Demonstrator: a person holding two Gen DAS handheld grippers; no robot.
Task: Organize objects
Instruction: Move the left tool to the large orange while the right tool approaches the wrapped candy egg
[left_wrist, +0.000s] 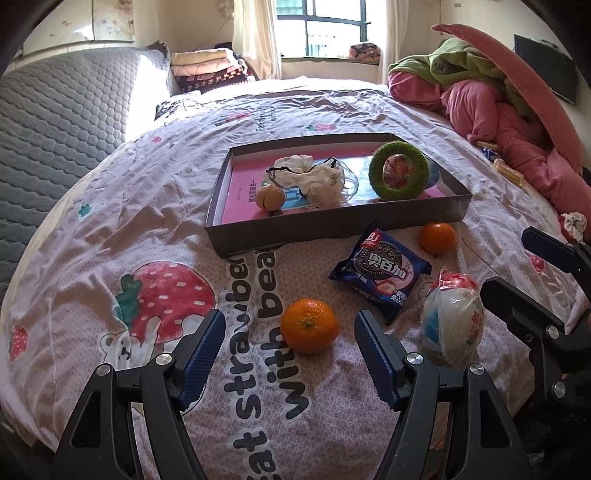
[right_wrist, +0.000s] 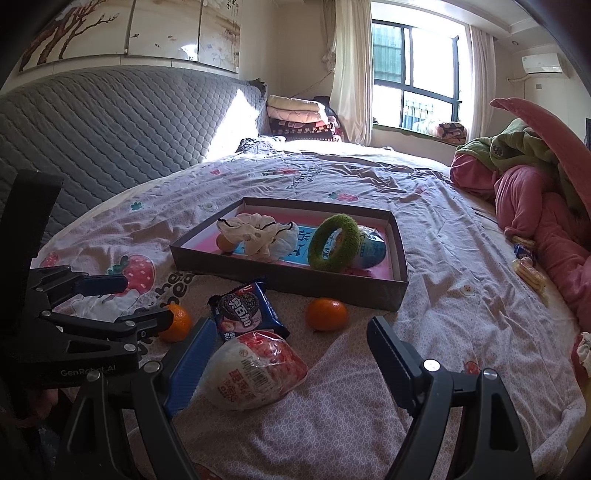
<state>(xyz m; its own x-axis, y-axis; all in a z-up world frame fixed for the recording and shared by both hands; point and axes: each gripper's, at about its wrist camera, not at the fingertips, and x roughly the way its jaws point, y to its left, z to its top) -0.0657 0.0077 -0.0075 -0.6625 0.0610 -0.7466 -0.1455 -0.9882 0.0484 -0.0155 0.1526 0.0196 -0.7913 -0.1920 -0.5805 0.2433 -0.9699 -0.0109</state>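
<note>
A shallow grey box (left_wrist: 332, 225) (right_wrist: 288, 275) lies on the bed and holds a white drawstring pouch (left_wrist: 317, 177), a small tan fruit (left_wrist: 270, 197) and a green fuzzy ring (left_wrist: 399, 171) around a wrapped ball. In front of it lie a blue Oreo pack (left_wrist: 380, 275) (right_wrist: 245, 308), a far tangerine (left_wrist: 436, 237) (right_wrist: 327, 314), a near tangerine (left_wrist: 309, 326) (right_wrist: 176, 322) and a wrapped white-and-red snack (left_wrist: 452, 319) (right_wrist: 255, 369). My left gripper (left_wrist: 290, 345) is open, with the near tangerine between its fingertips. My right gripper (right_wrist: 291, 354) is open around the wrapped snack.
The bed has a strawberry-print sheet (left_wrist: 166, 295). A grey quilted headboard (right_wrist: 110, 122) is at the left. Pink and green bedding (left_wrist: 509, 110) is piled at the right, with small snack packets (right_wrist: 526, 264) beside it. Folded blankets (right_wrist: 295, 114) are stacked by the window.
</note>
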